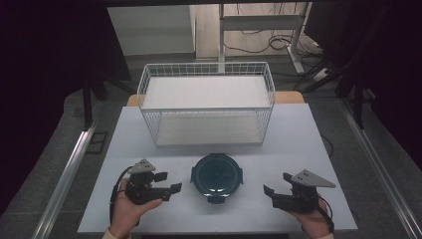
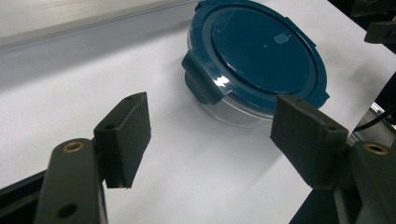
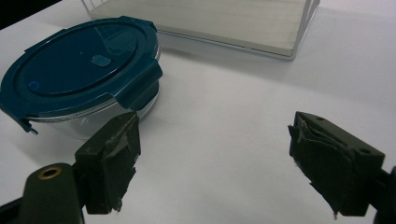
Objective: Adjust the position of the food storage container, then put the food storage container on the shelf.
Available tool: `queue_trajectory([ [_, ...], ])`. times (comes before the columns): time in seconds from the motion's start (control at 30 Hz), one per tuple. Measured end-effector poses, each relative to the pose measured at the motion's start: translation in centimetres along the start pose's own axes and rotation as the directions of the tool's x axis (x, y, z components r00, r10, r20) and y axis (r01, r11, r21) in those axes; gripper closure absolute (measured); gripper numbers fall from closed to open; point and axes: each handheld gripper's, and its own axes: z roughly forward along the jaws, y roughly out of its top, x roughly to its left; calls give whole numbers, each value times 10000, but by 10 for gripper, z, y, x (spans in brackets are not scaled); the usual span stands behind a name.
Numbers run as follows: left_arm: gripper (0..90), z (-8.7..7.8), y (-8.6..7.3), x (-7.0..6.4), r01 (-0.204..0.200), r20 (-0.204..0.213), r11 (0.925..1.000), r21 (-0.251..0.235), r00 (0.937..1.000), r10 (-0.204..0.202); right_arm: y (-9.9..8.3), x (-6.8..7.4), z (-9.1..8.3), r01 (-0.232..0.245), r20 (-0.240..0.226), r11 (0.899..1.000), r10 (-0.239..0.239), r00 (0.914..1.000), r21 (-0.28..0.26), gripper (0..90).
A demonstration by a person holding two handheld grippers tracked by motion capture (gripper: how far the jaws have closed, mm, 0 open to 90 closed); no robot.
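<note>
- You are holding the left gripper point(image 1: 168, 181) low over the white table point(image 1: 298, 144) at its near left, jaws standing apart and pointing right.
- You are holding the right gripper point(image 1: 277, 185) at the near right, jaws apart and pointing left.
- A round container with a dark blue lid point(image 1: 216, 175) is sitting between the two grippers, apart from both.
- A white wire basket point(image 1: 206, 104) is standing farther back, behind the container.

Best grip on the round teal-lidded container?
Take the round container with both hand-held grippers, left and right, each coming in from its own side and closing on a lid latch. The body is likely too wide for one open gripper.
</note>
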Motion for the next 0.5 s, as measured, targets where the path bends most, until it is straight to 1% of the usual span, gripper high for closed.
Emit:
queue_trajectory([
  [0.07,290,-1,0,0,8,-29,10000,-2,10000,-8,0,1,0,100,-33,9999,-100,9999,16,164],
  [0.23,275,-1,1,0,42,-52,10000,-39,10000,-42,2,4,1,115,-121,9999,-115,9999,41,156],
  [0.27,257,0,1,1,115,-121,9999,-36,9999,-115,3,5,1,53,-160,10000,-52,9999,81,153],
  [0.4,258,0,1,1,164,-161,9999,13,9997,-164,4,6,1,-122,-158,9998,125,9998,169,150],
  [0.47,258,1,2,2,169,-177,9999,24,9997,-169,7,6,0,-294,-237,9994,299,9993,193,150],
  [0.5,257,1,3,2,187,-175,9998,26,9997,-187,11,6,0,-532,-366,9984,540,9979,203,150],
])
